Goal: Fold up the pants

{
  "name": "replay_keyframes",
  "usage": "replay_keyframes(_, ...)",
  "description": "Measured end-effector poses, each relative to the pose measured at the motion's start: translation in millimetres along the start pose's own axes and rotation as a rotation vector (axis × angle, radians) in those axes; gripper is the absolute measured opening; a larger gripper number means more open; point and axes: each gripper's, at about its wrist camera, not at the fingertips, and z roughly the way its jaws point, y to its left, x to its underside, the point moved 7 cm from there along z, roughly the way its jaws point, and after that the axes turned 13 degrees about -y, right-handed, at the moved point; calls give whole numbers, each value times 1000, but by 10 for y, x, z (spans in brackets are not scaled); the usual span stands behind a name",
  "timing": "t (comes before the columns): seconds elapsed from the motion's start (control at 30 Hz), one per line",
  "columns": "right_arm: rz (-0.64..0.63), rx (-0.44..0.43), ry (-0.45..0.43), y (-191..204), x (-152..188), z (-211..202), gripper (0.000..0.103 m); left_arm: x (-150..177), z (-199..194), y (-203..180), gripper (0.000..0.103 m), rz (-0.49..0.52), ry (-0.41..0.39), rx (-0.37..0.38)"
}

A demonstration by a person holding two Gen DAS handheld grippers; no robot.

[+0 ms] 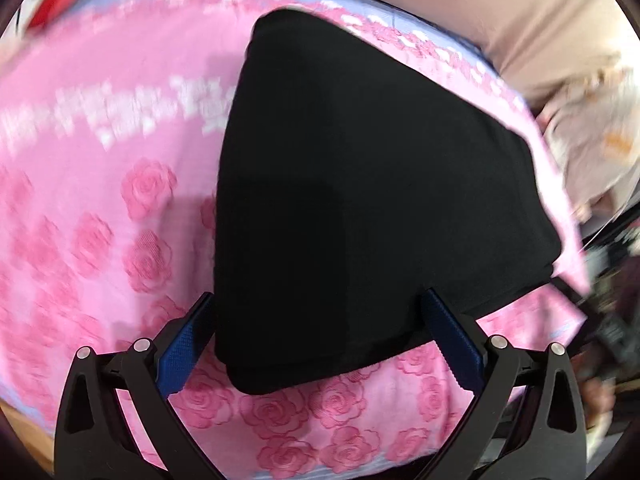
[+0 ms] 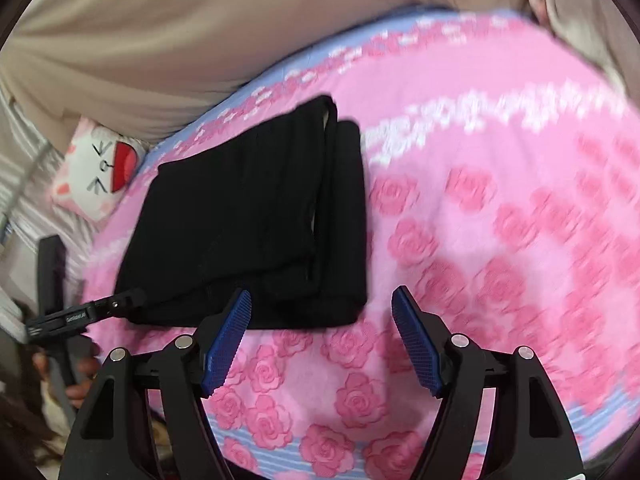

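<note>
Black pants (image 2: 256, 236) are folded into a compact stack on the pink rose-print blanket (image 2: 500, 240), near its edge. Right gripper (image 2: 322, 312) hangs spread wide just off the stack's near corner, holding nothing. Left gripper (image 1: 320, 312) also looks wide open, its blue pads straddling the fabric's near edge without clearly pinching it.

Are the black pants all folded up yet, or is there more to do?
Nearly done: the black pants lie in a stacked bundle on the pink rose blanket. The right tool is open and empty beside it. The left tool straddles a corner, jaws apart. Left: maybe just tidying.
</note>
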Motion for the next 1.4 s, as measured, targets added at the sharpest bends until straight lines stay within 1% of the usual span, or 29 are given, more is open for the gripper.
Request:
replay_keyframes(0.07, 65, -60, 29, 2, 60, 88, 79, -27, -13, 27, 98, -38, 0, 43)
replay_keyframes(0.1, 89, -98, 23, 21, 55, 121, 87, -43, 9, 13, 98, -55, 14, 86)
replay_keyframes(0.2, 130, -154, 31, 66, -4, 209, 87, -112, 68, -4, 98, -70, 22, 101)
replay_keyframes(0.23, 152, -162, 28, 71, -49, 265, 87, -146, 101, -37, 98, -85, 28, 126)
replay_keyframes(0.37, 240, -210, 15, 85, -209, 437, 88, -269, 223, -92, 98, -109, 34, 90)
replay_keyframes(0.4, 248, -228, 5, 102, -242, 457, 81, -265, 237, -108, 94, -88, 34, 75)
replay_keyframes(0.43, 236, -231, -19, 124, -270, 475, 54, -288, 261, -129, 87, -41, 24, 22)
replay_keyframes(0.47, 185, -187, -25, 136, -264, 495, 41, -289, 261, -133, 76, -10, 14, -20)
replay_keyframes(0.53, 111, -147, -47, 239, -253, 438, 37, -300, 163, -158, 55, 6, -5, -29)
replay_keyframes(0.57, 90, -136, -52, 290, -256, 387, 36, -329, 78, -153, 38, 16, -18, -29)
replay_keyframes(0.63, 58, -162, -76, 453, -255, 162, 35, -338, -124, -157, 37, 8, -12, 20)
replay_keyframes(0.7, 54, -189, -78, 532, -216, -63, 35, -232, -295, -173, 39, 19, 24, 51)
replay_keyframes(0.73, 48, -184, -76, 532, -186, -146, 36, -142, -361, -197, 41, 45, 39, 50)
replay_keyframes(0.77, 46, -173, -63, 515, -133, -188, 37, -79, -357, -209, 48, 59, 48, 35)
replay_keyframes(0.8, 41, -142, -29, 455, -40, -161, 44, 37, -297, -184, 63, 87, 64, -20)
replay_keyframes(0.83, 29, -87, 6, 329, 61, -98, 53, 115, -225, -137, 74, 108, 70, -74)
replay_keyframes(0.87, 23, -29, 30, 221, 147, -27, 60, 146, -173, -88, 97, 117, 57, -123)
replay_keyframes(0.9, 50, -17, 34, 145, 209, 16, 60, 144, -155, -36, 98, 106, 25, -165)
replay_keyframes(0.93, 115, -45, -2, 101, 187, -42, 60, 143, -162, -31, 98, 99, 23, -162)
replay_keyframes(1.0, 110, -11, -69, 99, 66, -183, 59, 88, -205, -39, 98, 98, 9, -174)
replay_keyframes(1.03, 42, 34, -145, 156, -79, -310, 55, 36, -260, -22, 98, 110, -18, -203)
replay_keyframes(1.07, -1, 51, -174, 215, -151, -360, 50, -13, -294, -18, 98, 121, -42, -229)
replay_keyframes(1.13, -71, 38, -213, 377, -332, -410, 33, -78, -296, -51, 98, 143, -69, -258)
replay_keyframes(1.17, -94, 8, -215, 479, -400, -379, 27, -88, -269, -66, 98, 145, -65, -251)
replay_keyframes(1.2, -120, -6, -212, 550, -420, -345, 14, -98, -217, -90, 98, 147, -55, -244)
replay_keyframes(1.23, -177, -2, -205, 670, -443, -243, 6, -102, -145, -111, 98, 148, -42, -250)
replay_keyframes(1.3, -274, 23, -164, 822, -445, 1, 5, -146, -44, -151, 98, 154, -33, -262)
replay_keyframes(1.33, -295, 39, -148, 805, -448, 121, 5, -163, -4, -178, 98, 156, -34, -265)
replay_keyframes(1.4, -325, 132, -112, 662, -482, 357, 4, -193, 16, -199, 98, 162, -37, -269)
